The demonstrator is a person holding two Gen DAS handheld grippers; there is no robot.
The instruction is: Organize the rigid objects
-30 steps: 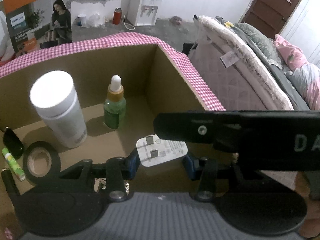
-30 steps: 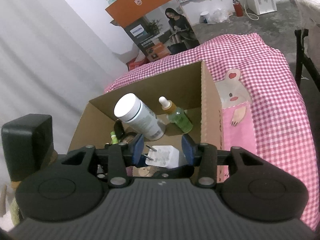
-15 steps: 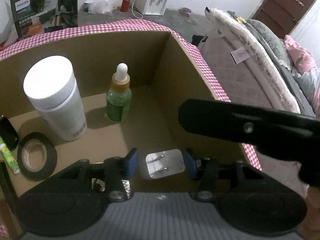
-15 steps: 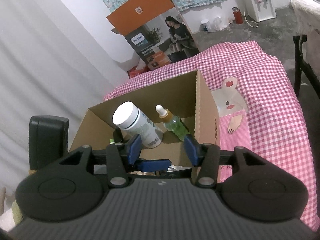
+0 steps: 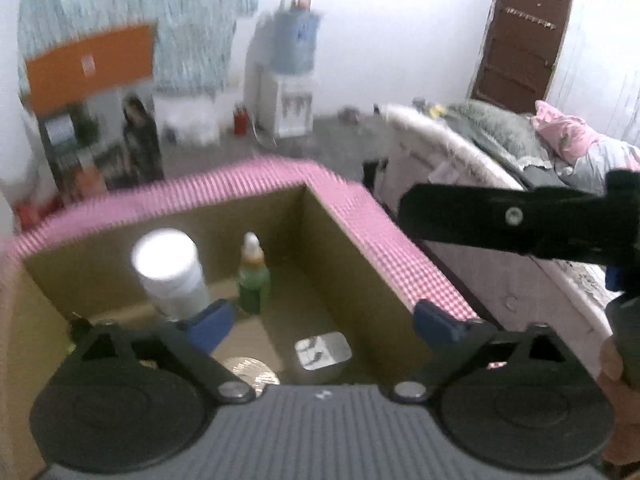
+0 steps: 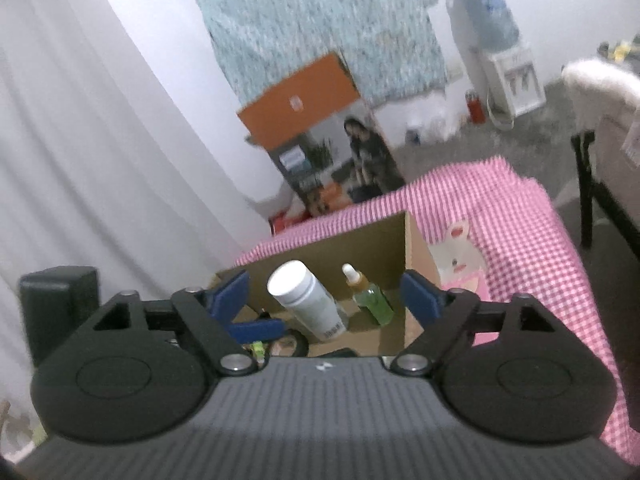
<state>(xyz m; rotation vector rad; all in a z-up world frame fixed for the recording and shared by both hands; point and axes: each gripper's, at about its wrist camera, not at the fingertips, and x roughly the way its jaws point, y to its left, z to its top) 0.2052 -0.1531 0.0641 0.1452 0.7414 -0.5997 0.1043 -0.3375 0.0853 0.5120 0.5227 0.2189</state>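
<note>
Opening both tongs [image 5: 322, 322] [image 6: 324, 294], empty, above box rim [image 5: 360, 216]; charger [image 5: 323, 350] inside.

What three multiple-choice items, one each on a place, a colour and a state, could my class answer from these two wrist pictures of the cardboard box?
1. Where does the white charger plug lie?
A. On the floor of the cardboard box
B. On the pink checked cloth
C. Between the fingers of the left gripper

2. What colour is the liquid part of the dropper bottle?
A. Red
B. Green
C. Blue

3. How does the white jar stand?
A. Lying on its side
B. Upside down
C. Upright, lid on top

Answers:
1 A: the plug rests flat on the box bottom, below the opening fingers and apart from them.
2 B: the bottle's body is green under an amber neck and white cap.
3 C: its round white lid faces up, beside the dropper bottle.
</note>
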